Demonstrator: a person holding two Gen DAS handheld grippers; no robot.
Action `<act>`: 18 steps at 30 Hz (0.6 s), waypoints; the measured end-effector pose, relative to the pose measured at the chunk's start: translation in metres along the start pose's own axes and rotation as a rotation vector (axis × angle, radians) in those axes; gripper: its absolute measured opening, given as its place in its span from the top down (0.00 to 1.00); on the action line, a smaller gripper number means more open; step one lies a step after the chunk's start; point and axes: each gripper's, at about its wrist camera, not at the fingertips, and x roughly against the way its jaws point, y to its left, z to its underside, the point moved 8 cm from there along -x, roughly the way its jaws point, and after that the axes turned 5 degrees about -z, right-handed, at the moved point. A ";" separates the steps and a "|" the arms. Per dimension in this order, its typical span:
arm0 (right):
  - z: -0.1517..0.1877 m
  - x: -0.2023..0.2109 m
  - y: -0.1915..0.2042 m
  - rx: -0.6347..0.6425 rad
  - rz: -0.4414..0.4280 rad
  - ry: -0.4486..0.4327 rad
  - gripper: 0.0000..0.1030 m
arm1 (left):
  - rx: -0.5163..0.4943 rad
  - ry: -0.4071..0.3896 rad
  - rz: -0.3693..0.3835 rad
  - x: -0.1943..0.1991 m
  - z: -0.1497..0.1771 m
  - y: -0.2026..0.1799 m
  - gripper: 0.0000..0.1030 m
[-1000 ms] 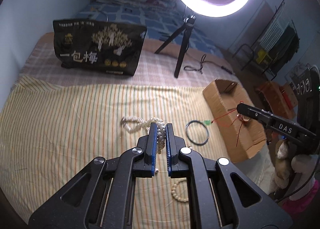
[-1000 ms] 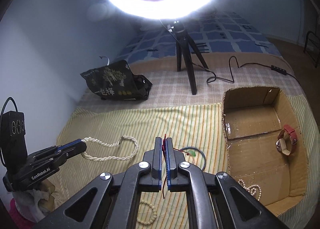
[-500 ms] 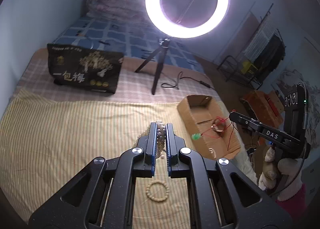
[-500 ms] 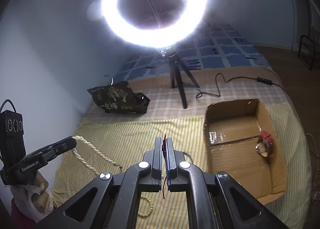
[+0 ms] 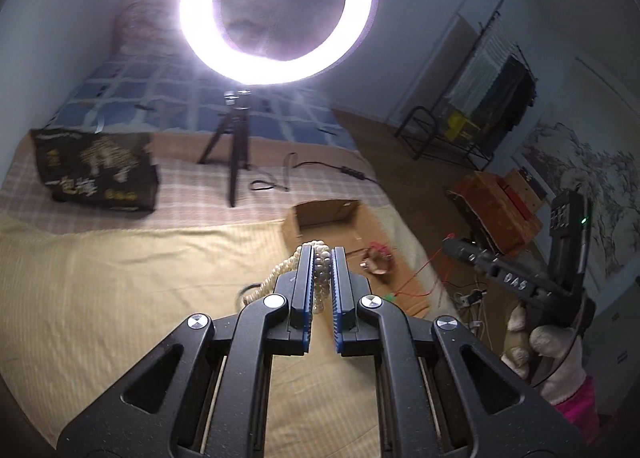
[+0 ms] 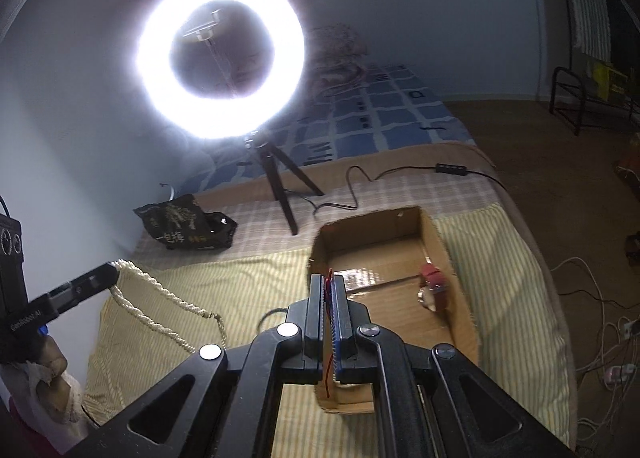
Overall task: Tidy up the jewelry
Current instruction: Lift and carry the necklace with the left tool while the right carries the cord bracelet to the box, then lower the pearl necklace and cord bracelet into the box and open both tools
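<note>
The left gripper [image 5: 322, 258] has its jaws clamped on a bunch of the pearl necklace [image 5: 320, 278], the rest hanging off as a loose twisted rope [image 6: 168, 298] above the striped bedspread [image 5: 120, 298], left of the cardboard box [image 6: 440, 246]. The right gripper [image 6: 329, 290] has its jaws fully closed on a thin red cord [image 6: 329, 362], held over the box's near end; in the left view the cord runs down to a small green charm [image 5: 389, 298]. A red-strapped watch [image 6: 434, 284] already lies inside the box.

The pearls look weighty yet limp: they will swing and slither, so a grip across several gathered strands seems safest. The cord is feather-light and thin, and likely to slip unless it is pinched squarely.
</note>
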 end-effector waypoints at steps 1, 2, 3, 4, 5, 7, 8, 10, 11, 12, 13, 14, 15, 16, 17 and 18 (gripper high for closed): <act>0.001 0.001 -0.006 -0.005 0.005 0.001 1.00 | -0.003 0.000 0.007 -0.002 -0.001 -0.005 0.94; 0.002 0.002 -0.013 -0.013 0.012 0.002 1.00 | -0.010 0.000 0.022 -0.006 -0.005 -0.016 0.94; 0.002 0.003 -0.018 -0.016 0.015 0.004 1.00 | -0.014 -0.001 0.030 -0.008 -0.007 -0.022 0.94; 0.003 0.004 -0.024 -0.021 0.019 0.006 1.00 | -0.025 -0.003 0.041 -0.011 -0.011 -0.032 0.94; 0.004 0.004 -0.029 -0.023 0.021 0.011 1.00 | -0.034 -0.004 0.046 -0.015 -0.013 -0.039 0.94; 0.007 0.004 -0.036 -0.024 0.023 0.018 1.00 | -0.052 -0.005 0.060 -0.023 -0.019 -0.054 0.94; 0.008 0.003 -0.041 -0.026 0.028 0.022 1.00 | -0.062 -0.002 0.064 -0.028 -0.022 -0.062 0.94; 0.011 0.001 -0.046 -0.031 0.029 0.031 1.00 | -0.077 0.003 0.071 -0.040 -0.027 -0.075 0.94; 0.012 0.000 -0.049 -0.033 0.030 0.036 1.00 | -0.081 0.007 0.072 -0.046 -0.030 -0.081 0.94; 0.013 -0.002 -0.052 -0.034 0.032 0.041 1.00 | -0.083 0.010 0.073 -0.051 -0.031 -0.084 0.94; 0.014 -0.003 -0.054 -0.035 0.032 0.044 1.00 | -0.081 0.015 0.074 -0.057 -0.033 -0.088 0.94; 0.015 -0.004 -0.056 -0.037 0.032 0.047 1.00 | -0.078 0.022 0.078 -0.064 -0.035 -0.091 0.94; 0.015 -0.005 -0.058 -0.037 0.032 0.050 1.00 | -0.076 0.027 0.080 -0.070 -0.037 -0.093 0.94; 0.016 -0.005 -0.059 -0.038 0.032 0.052 1.00 | -0.076 0.031 0.076 -0.077 -0.038 -0.095 0.94; 0.017 -0.006 -0.062 -0.039 0.032 0.054 1.00 | -0.078 0.036 0.070 -0.086 -0.040 -0.097 0.94; 0.018 -0.006 -0.062 -0.040 0.032 0.055 1.00 | -0.078 0.039 0.067 -0.091 -0.041 -0.098 0.94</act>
